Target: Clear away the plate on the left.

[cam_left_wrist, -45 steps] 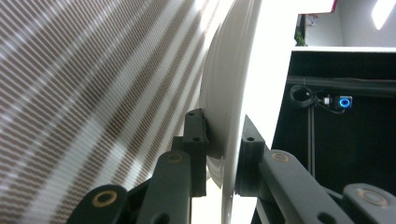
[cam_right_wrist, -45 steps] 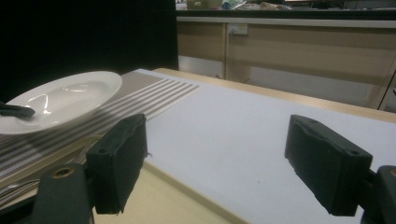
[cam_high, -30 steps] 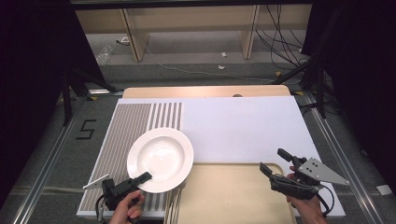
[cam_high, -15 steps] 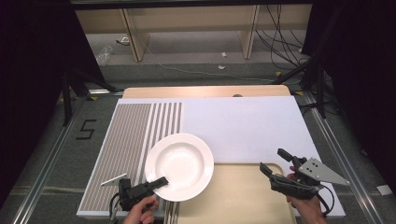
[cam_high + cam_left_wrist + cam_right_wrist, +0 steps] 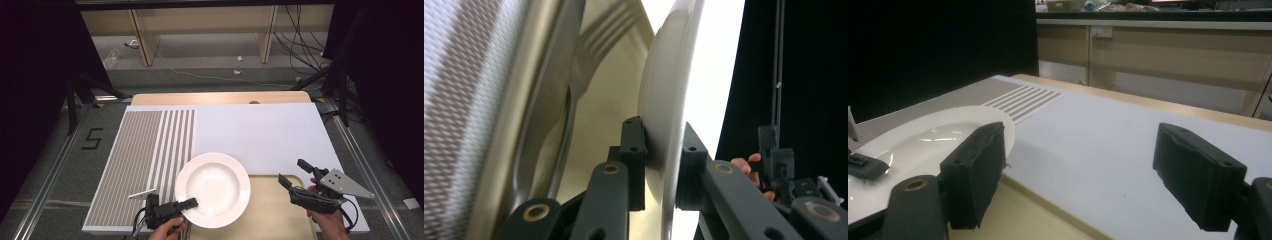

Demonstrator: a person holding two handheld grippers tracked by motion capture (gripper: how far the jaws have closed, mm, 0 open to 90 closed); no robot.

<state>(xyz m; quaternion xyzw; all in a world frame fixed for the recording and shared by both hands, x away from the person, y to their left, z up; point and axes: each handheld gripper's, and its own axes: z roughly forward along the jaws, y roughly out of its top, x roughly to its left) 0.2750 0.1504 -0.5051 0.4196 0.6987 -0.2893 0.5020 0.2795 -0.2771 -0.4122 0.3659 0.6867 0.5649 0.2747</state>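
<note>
A white deep plate [image 5: 212, 186] hangs over the near edge of the white mat and the left end of a beige tray [image 5: 272, 212]. My left gripper [image 5: 192, 202] is shut on the plate's near-left rim; the left gripper view has the plate [image 5: 669, 75] edge-on between the two pads of the gripper [image 5: 661, 145]. A fork [image 5: 594, 55] lies on the beige surface behind it. My right gripper [image 5: 291, 170] is held open above the tray's right part, nothing between its jaws. The right gripper view looks between the spread pads of the gripper [image 5: 1083, 170], with the plate [image 5: 923, 140] at left.
A grey striped mat [image 5: 140, 150] covers the left of the table and a plain white mat [image 5: 260, 130] the right. A small white strip [image 5: 142, 193] lies on the striped mat near my left hand. Dark stands and cables flank the table.
My left gripper has carried the plate rightward, from the striped mat to partly over the beige tray. The right gripper has stayed still and open.
</note>
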